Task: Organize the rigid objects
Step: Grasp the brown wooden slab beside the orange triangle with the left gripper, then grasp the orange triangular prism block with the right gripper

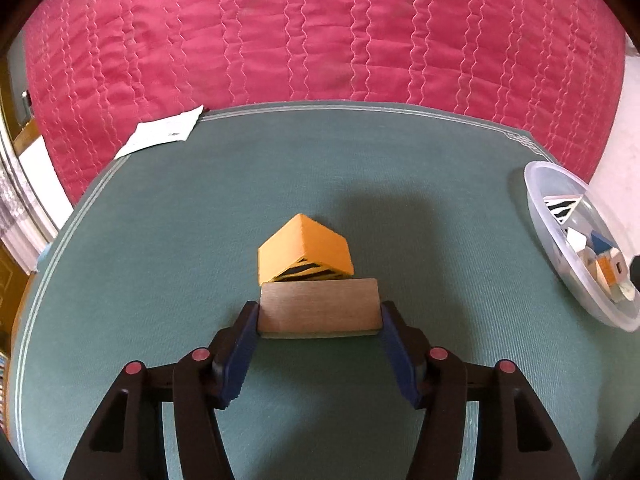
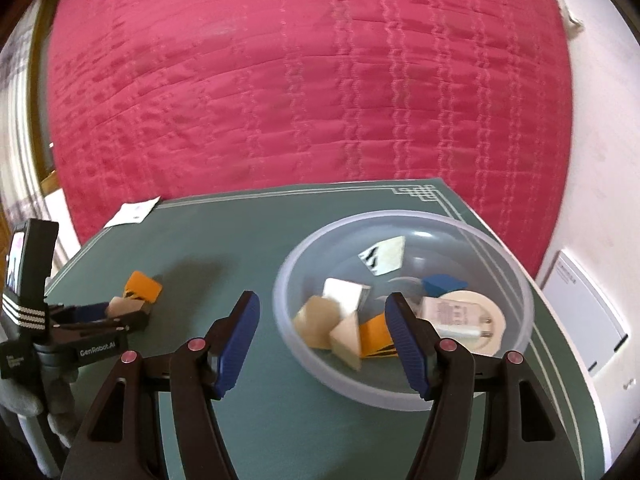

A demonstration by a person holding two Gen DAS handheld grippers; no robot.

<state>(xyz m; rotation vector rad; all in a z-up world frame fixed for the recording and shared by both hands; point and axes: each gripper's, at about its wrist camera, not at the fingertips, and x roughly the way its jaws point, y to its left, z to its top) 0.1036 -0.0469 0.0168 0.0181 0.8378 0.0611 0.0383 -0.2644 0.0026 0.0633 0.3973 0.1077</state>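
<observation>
A plain wooden block (image 1: 318, 314) lies on the green mat (image 1: 180, 240), and my left gripper (image 1: 319, 312) is shut on it, a blue pad against each end. Just beyond it sits an orange block with black stripes (image 1: 306, 248), touching the wooden one. The right wrist view shows the same left gripper (image 2: 128, 312) and orange block (image 2: 144, 284) at the far left. My right gripper (image 2: 322, 304) stands open above the near left rim of a clear plastic bowl (image 2: 400, 216); nothing is between its fingers. The bowl holds several blocks and a white charger (image 2: 456, 316).
In the left wrist view the bowl (image 1: 536, 184) sits at the mat's right edge. A red quilted cover (image 1: 320, 32) lies behind the mat. A white paper slip (image 1: 164, 132) rests at the mat's far left corner, and a white sheet (image 2: 580, 312) lies right of the bowl.
</observation>
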